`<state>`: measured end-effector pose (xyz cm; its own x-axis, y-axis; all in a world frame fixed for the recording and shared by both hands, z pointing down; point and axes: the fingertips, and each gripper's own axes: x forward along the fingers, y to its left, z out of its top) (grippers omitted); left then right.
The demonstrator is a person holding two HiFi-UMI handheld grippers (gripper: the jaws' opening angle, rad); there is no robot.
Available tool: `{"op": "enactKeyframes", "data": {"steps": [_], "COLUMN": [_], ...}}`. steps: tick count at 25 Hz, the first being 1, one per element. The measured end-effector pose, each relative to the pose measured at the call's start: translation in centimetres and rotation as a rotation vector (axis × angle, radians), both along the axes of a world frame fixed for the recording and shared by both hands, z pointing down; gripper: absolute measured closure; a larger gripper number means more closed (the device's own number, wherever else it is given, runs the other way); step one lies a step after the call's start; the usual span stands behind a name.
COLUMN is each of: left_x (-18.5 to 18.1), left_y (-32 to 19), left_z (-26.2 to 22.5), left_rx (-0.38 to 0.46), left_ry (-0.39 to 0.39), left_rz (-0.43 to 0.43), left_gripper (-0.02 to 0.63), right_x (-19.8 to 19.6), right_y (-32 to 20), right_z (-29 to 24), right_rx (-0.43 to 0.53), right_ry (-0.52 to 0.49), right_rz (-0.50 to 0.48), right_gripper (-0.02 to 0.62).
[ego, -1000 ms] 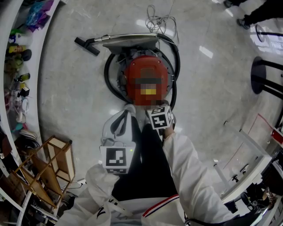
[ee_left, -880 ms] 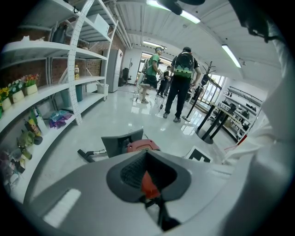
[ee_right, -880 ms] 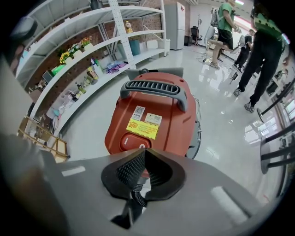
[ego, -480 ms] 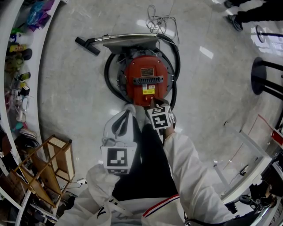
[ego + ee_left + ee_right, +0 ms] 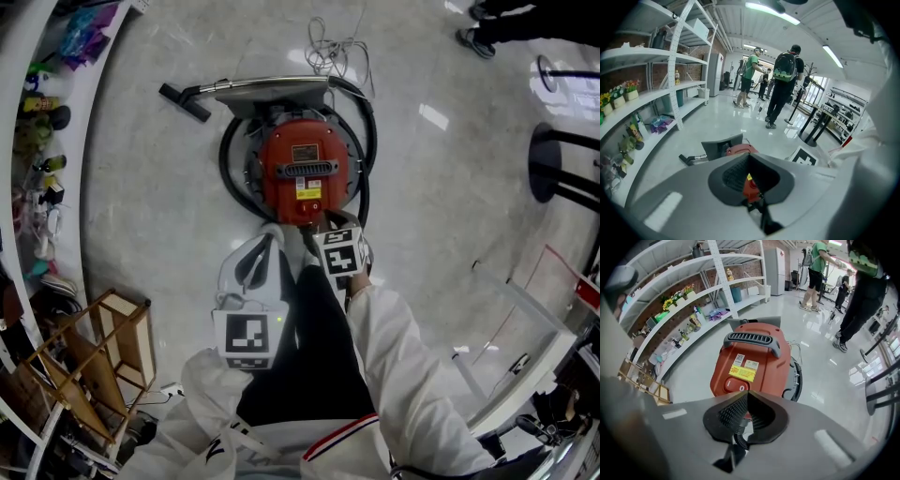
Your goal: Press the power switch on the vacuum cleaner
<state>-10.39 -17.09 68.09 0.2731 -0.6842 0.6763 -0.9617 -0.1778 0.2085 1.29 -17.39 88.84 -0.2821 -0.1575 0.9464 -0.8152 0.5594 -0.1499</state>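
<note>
Little changes across the last second. The right hand-held gripper (image 5: 746, 394), jaws clenched together on nothing, stays parked at the 6 o'clock edge of the round red canister vacuum cleaner (image 5: 305, 164), which stands on the pale glossy floor (image 5: 159, 187) inside its coiled black hose (image 5: 228, 178). In the right gripper view the closed tip sits just below the oval red rocker power switch (image 5: 736, 386), at its 5 o'clock, near but seemingly not on it. The press therefore looks imminent or barely finished; the rocker's position is unreadable. The left hand-held gripper (image 5: 750, 157), also clenched and empty, remains back at the vacuum's 7 o'clock.
</note>
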Motion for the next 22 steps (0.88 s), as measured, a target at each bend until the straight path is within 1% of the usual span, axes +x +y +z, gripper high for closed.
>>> {"op": "enactKeyframes", "data": {"steps": [6, 10, 14, 17, 22], "left_x": [1.1, 1.3, 1.3, 1.4, 0.9], "left_y": [0.5, 0.3, -0.1, -0.3, -0.4], "left_z": [-1.4, -2.8, -4.7, -6.2, -8.9], "left_rx": [0.025, 0.059, 0.093, 0.115, 0.144], "left_ry": [-0.008, -0.017, -0.026, -0.038, -0.058], "left_rz": [0.022, 0.032, 0.014, 0.017, 0.02], "left_gripper": [0.606, 0.606, 0.606, 0.606, 0.606], "right_x": [0.9, 1.3, 2.0, 2.5, 3.1], "right_y": [-0.4, -1.2, -2.5, -3.5, -5.1], "right_z": [-2.0, -4.5, -7.9, -10.6, -16.6], "right_rx": [0.028, 0.074, 0.127, 0.168, 0.246], "right_ry": [-0.01, -0.031, -0.057, -0.076, -0.127], "right_rz": [0.029, 0.053, 0.08, 0.095, 0.121], "right_gripper": [0.595, 0.595, 0.595, 0.595, 0.595]}}
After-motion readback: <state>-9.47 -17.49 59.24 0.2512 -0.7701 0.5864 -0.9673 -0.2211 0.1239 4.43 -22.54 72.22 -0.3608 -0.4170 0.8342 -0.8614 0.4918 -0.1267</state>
